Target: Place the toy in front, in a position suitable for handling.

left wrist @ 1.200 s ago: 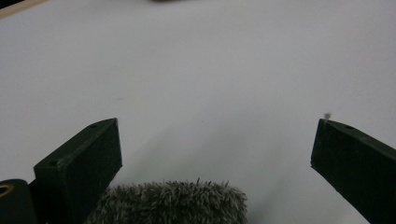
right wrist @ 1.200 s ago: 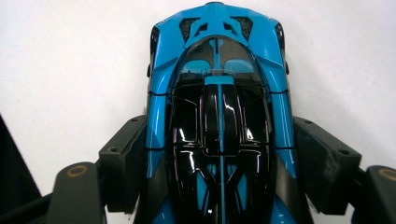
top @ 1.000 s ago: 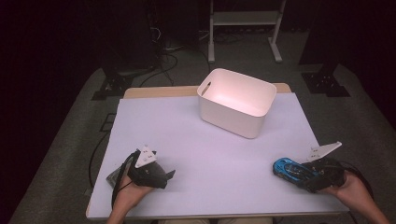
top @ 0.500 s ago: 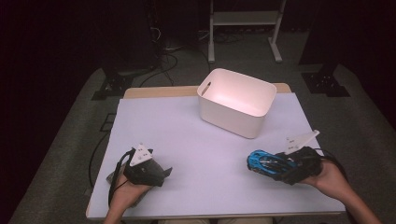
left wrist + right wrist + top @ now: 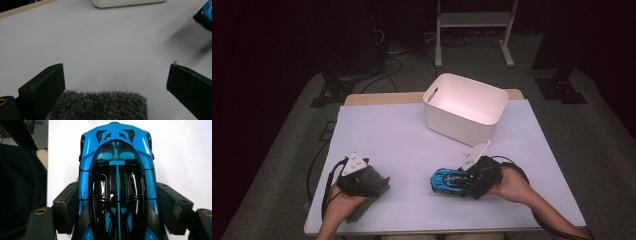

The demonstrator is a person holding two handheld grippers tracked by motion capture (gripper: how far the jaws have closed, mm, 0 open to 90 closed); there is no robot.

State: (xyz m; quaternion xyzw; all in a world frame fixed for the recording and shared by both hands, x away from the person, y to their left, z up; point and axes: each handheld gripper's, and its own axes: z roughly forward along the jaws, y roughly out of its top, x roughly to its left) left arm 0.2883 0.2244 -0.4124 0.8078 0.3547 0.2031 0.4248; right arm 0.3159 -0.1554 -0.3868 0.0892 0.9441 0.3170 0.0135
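A blue and black toy car (image 5: 443, 180) is held just above the white table (image 5: 402, 135), front centre-right. My right gripper (image 5: 463, 183) is shut on it. In the right gripper view the two jaws press on the flanks of the car (image 5: 117, 157), whose nose points away from my right gripper (image 5: 117, 188). At the front left, my left gripper (image 5: 368, 183) stands open over a grey furry cloth-like thing (image 5: 382, 179). In the left gripper view that furry thing (image 5: 100, 105) lies low between the wide-apart jaws of my left gripper (image 5: 115, 68), beside the left jaw and far from the right one.
A white plastic bin (image 5: 464, 107) with nothing in it stands at the back centre-right of the table, and its base (image 5: 125, 2) shows in the left gripper view. A cable runs off the table's left edge. Dark floor and a metal stand lie beyond the table.
My right gripper has carried the blue car leftward from the front right corner toward the middle of the table. The left gripper has stayed about where it was.
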